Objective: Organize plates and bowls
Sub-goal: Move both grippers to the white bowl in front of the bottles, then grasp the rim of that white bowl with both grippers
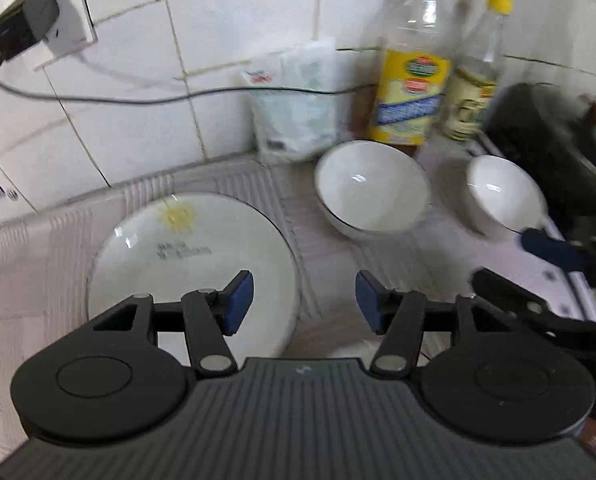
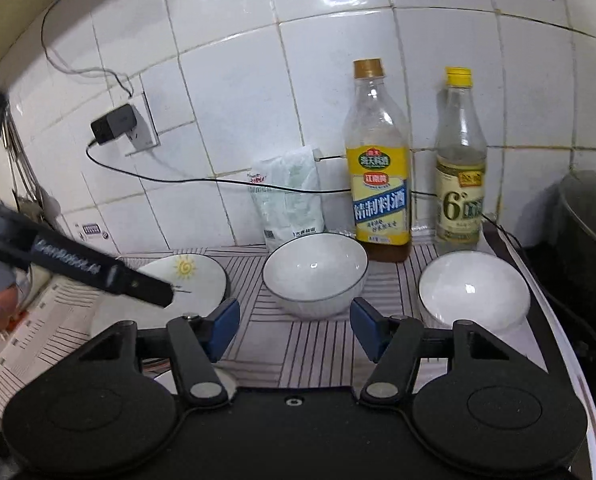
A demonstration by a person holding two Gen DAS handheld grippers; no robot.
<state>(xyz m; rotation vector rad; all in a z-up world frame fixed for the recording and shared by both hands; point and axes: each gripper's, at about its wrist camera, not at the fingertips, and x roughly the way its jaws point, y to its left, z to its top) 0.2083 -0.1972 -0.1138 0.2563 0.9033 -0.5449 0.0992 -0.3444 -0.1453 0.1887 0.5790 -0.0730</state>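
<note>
While its blue pads stand wide apart and empty, the left gripper (image 1: 304, 300) hovers over the sun-printed plate (image 1: 185, 264) on the striped mat (image 1: 330, 248). Equally spread and empty, the right gripper (image 2: 294, 328) faces the larger bowl (image 2: 315, 274), the smaller bowl (image 2: 474, 294) beside it. Behind stand two bottles (image 2: 380, 168), possibly seasonings.
</note>
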